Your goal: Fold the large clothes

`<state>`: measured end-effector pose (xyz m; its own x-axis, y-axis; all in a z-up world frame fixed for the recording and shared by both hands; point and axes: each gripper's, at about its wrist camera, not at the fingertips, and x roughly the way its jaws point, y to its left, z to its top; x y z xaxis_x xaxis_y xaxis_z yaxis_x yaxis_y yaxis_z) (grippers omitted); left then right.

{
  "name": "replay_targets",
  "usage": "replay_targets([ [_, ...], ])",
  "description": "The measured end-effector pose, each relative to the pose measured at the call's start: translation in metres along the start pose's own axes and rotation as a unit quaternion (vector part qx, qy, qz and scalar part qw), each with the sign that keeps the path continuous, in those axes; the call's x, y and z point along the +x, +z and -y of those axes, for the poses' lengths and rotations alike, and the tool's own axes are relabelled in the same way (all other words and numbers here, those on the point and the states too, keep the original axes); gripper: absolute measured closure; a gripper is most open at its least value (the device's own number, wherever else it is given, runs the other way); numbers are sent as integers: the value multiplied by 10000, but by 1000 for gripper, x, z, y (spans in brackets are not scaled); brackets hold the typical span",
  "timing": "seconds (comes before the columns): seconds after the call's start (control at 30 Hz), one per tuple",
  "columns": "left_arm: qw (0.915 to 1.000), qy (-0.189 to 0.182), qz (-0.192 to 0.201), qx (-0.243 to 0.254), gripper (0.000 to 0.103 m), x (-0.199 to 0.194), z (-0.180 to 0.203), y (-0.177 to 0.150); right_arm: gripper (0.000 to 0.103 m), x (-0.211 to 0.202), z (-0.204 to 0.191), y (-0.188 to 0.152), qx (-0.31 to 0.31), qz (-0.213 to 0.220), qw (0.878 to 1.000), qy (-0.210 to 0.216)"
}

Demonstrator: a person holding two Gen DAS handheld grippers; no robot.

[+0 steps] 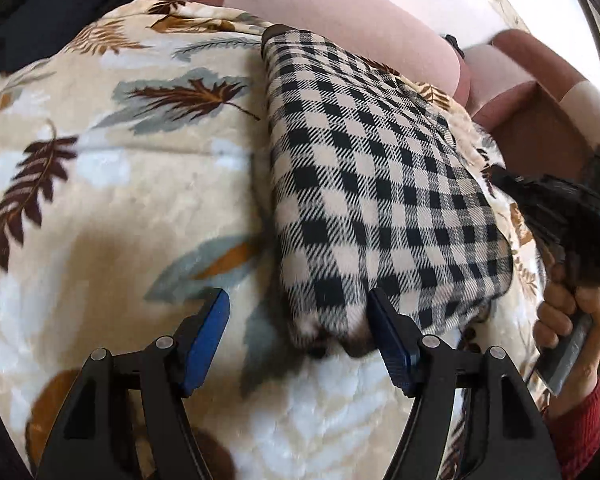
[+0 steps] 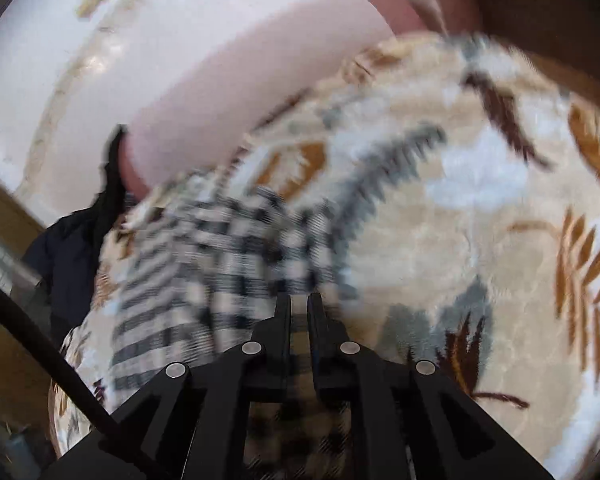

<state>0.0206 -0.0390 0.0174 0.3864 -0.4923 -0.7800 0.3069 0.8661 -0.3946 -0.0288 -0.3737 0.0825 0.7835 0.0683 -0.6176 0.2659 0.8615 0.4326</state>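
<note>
A black-and-cream checked garment point(image 1: 380, 184) lies folded into a long strip on a leaf-patterned blanket point(image 1: 120, 208). My left gripper point(image 1: 296, 300) stands open at the strip's near end. Its right blue pad point(image 1: 384, 320) touches the cloth edge, and its left pad point(image 1: 208, 316) hangs over bare blanket. In the right wrist view, which is blurred, my right gripper point(image 2: 300, 302) is shut on a fold of the checked garment point(image 2: 220, 248), and cloth shows between its fingers. A hand point(image 1: 568, 308) in a red sleeve holds that gripper's handle at the right edge.
A long pink bolster point(image 1: 340, 12) runs along the blanket's far side, with white floor point(image 2: 40, 60) beyond it. Dark clothing point(image 1: 40, 0) lies at the far left corner. A dark cloth point(image 2: 72, 248) hangs off the blanket's edge beside the checked garment.
</note>
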Motion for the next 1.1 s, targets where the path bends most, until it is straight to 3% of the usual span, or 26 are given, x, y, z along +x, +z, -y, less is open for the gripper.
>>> replay_targets([
  [0.07, 10000, 38, 9, 7, 33, -5, 0, -5, 94, -12, -20, -8, -310, -12, 9987, 411],
  [0.17, 9999, 170, 32, 6, 33, -14, 1, -11, 91, -5, -44, -30, -530, -726, 9895, 1135],
  [0.23, 9994, 332, 111, 0, 33, -27, 0, -16, 91, 7, -45, -44, -581, -1091, 9875, 977],
  [0.27, 9990, 401, 174, 1, 33, -34, -1, -18, 91, 17, -41, -51, -573, -1289, 9880, 626],
  [0.37, 9955, 764, 558, 69, 33, -63, -4, -24, 92, 26, -19, -58, -183, -1464, 9889, 173],
  [0.47, 9843, 1370, 1089, 241, 33, -95, -1, -31, 92, 6, -5, -57, 116, -1223, 9924, 5],
  [0.53, 9696, 1849, 1553, 385, 30, -117, 4, -37, 91, -9, -9, -59, -58, -1005, 9947, -208],
  [0.63, 9478, 2196, 2239, 569, 16, -148, 12, -48, 80, -42, -30, -70, -451, -644, 9963, -351],
  [0.7, 9344, 2345, 2581, 726, 14, -165, 21, -55, 78, -62, -47, -80, -713, -421, 9960, -335],
  [0.77, 9355, 2316, 2568, 717, 14, -174, 26, -57, 70, -85, -63, -91, -956, -189, 9947, -323],
  [0.8, 9399, 2181, 2525, 719, 14, -176, 27, -59, 61, -95, -72, -99, -1038, -67, 9941, -298],
  [0.87, 9487, 1969, 2362, 739, 14, -178, 30, -64, 55, -110, -77, -113, -1093, 107, 9937, -243],
  [1.1, 9607, 1872, 1848, 890, 14, -156, 46, -83, 54, -112, -66, -145, -891, -92, 9944, -563],
])
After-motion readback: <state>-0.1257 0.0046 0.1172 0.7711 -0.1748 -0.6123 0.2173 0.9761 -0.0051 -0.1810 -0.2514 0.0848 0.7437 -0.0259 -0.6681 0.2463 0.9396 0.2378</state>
